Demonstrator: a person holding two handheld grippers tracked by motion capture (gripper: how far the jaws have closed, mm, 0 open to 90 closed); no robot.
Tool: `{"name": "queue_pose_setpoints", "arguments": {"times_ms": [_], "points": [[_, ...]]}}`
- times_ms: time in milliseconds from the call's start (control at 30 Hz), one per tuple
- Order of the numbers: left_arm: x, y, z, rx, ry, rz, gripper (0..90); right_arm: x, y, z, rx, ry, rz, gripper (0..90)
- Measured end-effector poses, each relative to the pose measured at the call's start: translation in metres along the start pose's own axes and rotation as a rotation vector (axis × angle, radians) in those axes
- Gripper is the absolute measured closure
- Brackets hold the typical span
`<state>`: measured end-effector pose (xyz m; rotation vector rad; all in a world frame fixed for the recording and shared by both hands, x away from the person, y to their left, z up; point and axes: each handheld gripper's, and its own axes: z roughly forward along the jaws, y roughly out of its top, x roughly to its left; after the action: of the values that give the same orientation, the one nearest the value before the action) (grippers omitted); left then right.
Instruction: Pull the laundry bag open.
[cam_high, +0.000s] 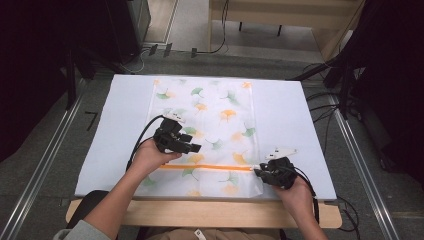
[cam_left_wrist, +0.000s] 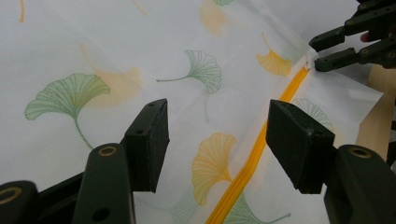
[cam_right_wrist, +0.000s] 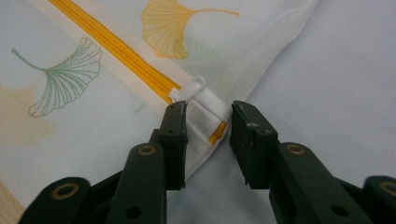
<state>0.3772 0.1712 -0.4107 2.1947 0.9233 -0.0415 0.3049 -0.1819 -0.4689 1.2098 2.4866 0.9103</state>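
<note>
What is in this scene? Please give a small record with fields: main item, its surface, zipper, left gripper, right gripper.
main item: white mesh laundry bag with green and orange ginkgo leaf print, lying flat
surface: pale sheet covering the table
zipper: orange zipper across the near part of the bag; white pull tab at its right end
left gripper: left gripper, jaws open over the bag, nothing between them
right gripper: right gripper, jaws apart around the bag's white end tab beside the pull

tools (cam_high: 192, 148): black, brass rivets | cables: black | sleeve (cam_high: 80, 231): grey
</note>
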Motion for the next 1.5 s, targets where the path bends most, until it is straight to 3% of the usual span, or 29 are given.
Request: {"name": "queue_pose_setpoints", "arguments": {"times_ms": [133,333,533,600,667,767,933,1100,1500], "points": [[-0.002,0.000,0.002,0.009,0.000,0.012,39.7,0.003,0.002,0.002,0.000,-0.007,-0.014,75.3],[-0.005,0.000,0.004,0.008,-0.016,0.023,41.5,0.002,0.004,0.003,0.007,0.016,0.025,82.9],[-0.011,0.001,0.004,-0.017,-0.033,0.036,46.1,-0.005,0.008,0.001,0.020,0.079,0.088,85.7],[-0.012,0.001,0.004,-0.021,-0.053,0.033,50.5,-0.007,0.010,-0.005,-0.013,0.097,0.098,85.7],[-0.014,0.001,0.004,-0.013,-0.065,0.031,52.0,-0.007,0.011,-0.008,-0.021,0.097,0.096,85.7],[-0.023,0.001,0.010,0.001,-0.092,0.048,58.6,-0.002,0.016,-0.023,-0.096,0.091,0.050,85.5],[-0.036,0.003,0.017,-0.011,-0.123,0.085,65.2,0.003,0.017,-0.021,-0.072,0.093,0.025,85.3],[-0.053,0.005,0.029,-0.016,-0.163,0.126,69.1,0.003,0.019,-0.023,-0.075,0.108,0.041,85.1],[-0.075,0.011,0.055,0.020,-0.202,0.141,73.8,0.000,0.019,-0.021,-0.069,0.121,0.043,84.8]]}}
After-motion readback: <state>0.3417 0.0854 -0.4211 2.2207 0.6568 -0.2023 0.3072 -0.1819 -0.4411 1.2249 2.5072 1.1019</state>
